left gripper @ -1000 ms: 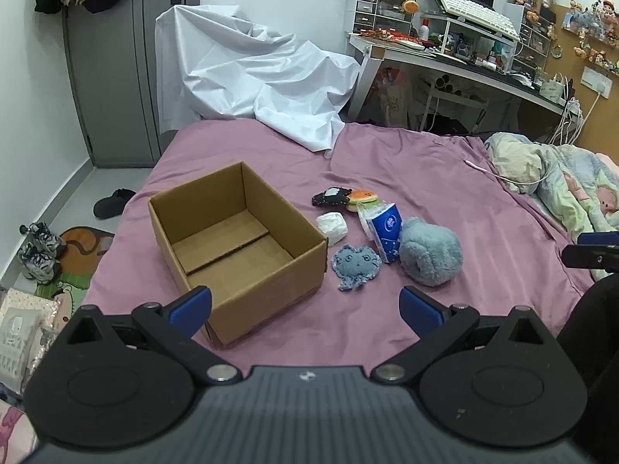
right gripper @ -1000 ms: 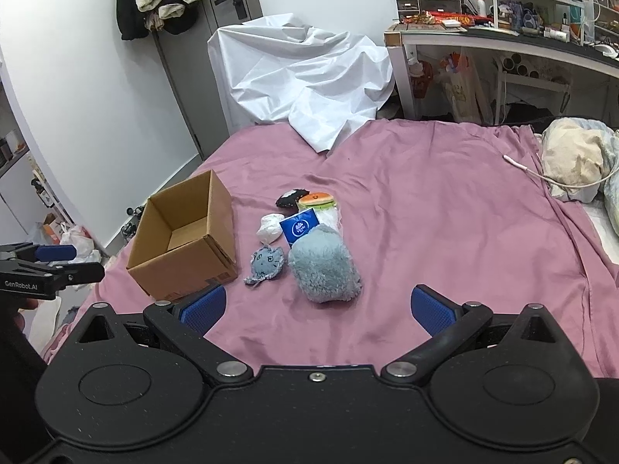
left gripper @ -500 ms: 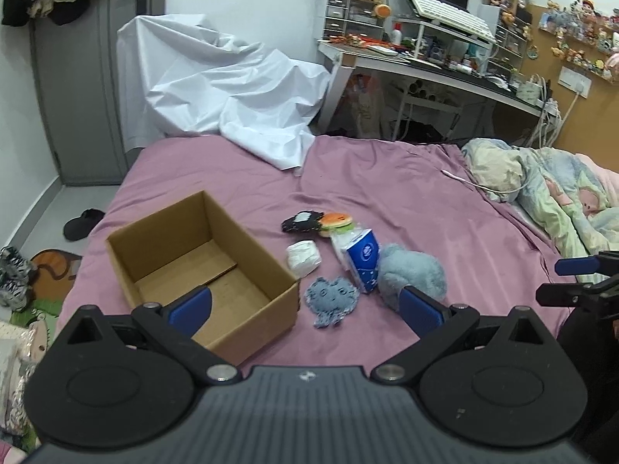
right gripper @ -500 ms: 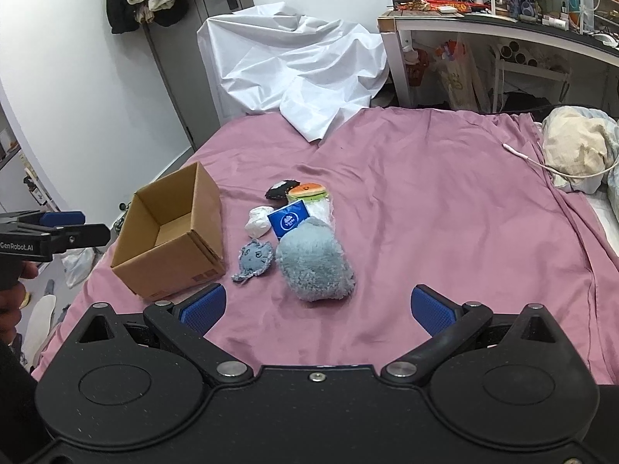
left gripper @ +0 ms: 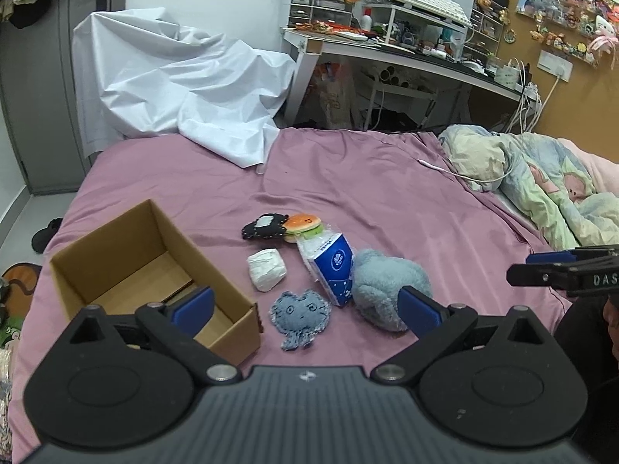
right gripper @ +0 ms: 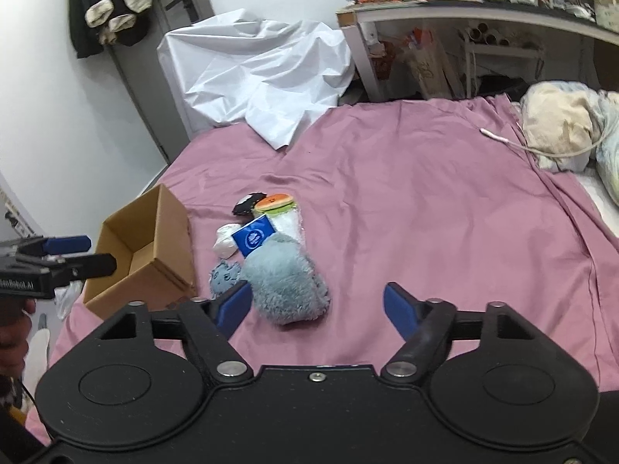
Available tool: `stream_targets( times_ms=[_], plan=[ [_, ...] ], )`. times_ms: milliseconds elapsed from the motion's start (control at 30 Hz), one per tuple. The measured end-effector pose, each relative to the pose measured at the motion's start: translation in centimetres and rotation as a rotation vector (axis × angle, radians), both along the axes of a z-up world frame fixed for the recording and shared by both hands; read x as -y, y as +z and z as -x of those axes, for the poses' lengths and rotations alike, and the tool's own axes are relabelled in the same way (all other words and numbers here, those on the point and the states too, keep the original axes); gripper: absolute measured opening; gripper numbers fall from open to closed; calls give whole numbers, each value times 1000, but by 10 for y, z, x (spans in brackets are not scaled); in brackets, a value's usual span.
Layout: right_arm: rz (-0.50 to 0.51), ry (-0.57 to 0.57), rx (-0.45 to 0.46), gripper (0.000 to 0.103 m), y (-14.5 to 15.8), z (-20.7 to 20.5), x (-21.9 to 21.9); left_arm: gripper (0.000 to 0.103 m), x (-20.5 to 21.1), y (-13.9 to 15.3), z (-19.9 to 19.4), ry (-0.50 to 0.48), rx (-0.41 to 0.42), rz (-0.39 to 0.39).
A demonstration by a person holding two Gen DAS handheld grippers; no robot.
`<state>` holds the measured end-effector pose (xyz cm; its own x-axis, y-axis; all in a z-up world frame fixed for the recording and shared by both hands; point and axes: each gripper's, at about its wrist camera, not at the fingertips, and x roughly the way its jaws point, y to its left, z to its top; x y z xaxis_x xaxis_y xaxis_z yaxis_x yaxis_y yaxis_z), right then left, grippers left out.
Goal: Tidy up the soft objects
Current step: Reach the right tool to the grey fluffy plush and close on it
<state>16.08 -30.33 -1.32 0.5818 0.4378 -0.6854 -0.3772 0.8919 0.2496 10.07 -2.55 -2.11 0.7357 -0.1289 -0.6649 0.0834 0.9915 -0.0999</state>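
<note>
Two open grippers, one fluffy plush nearest the right

Six soft items are seen clustered on the pink bedsheet, just to the right of the open cardboard box, which appears empty. Nothing is held by either tool: the left gripper is spread wide with only air between its blue pads, and the right gripper is likewise wide open and empty.

The coming move is judged to turn on the grey-blue fluffy plush. In the right wrist view it is found directly ahead of the right gripper and slightly toward its left finger, whose pad sits just beside the plush's near-left edge. Its long axis is seen running away from the camera, roughly along the fingers' direction, so the jaws would span its shorter width. By the left wrist view the same plush lies toward that gripper's right finger, while the blue denim heart-shaped toy lies nearly centred ahead of it. The right hand is therefore judged nearer to the fluffy plush, the left nearer to the denim toy and the box.

Behind these, a blue tissue pack is seen touching the plush, with a white wad, a burger squishy and a black plush farther back. A lateral carry leftward to the box would be required after any grasp.
</note>
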Motion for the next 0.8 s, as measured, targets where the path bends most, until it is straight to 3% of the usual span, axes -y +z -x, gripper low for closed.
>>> stream_targets(
  times_ms=[467, 800],
  plan=[
    [-49, -89, -54, 52, -27, -35, -5, 95, 28, -21, -45, -35, -17, 14],
    [-72, -125, -114, 52, -49, -55, -10, 89, 36, -35, -68, 7, -56, 60]
  ],
)
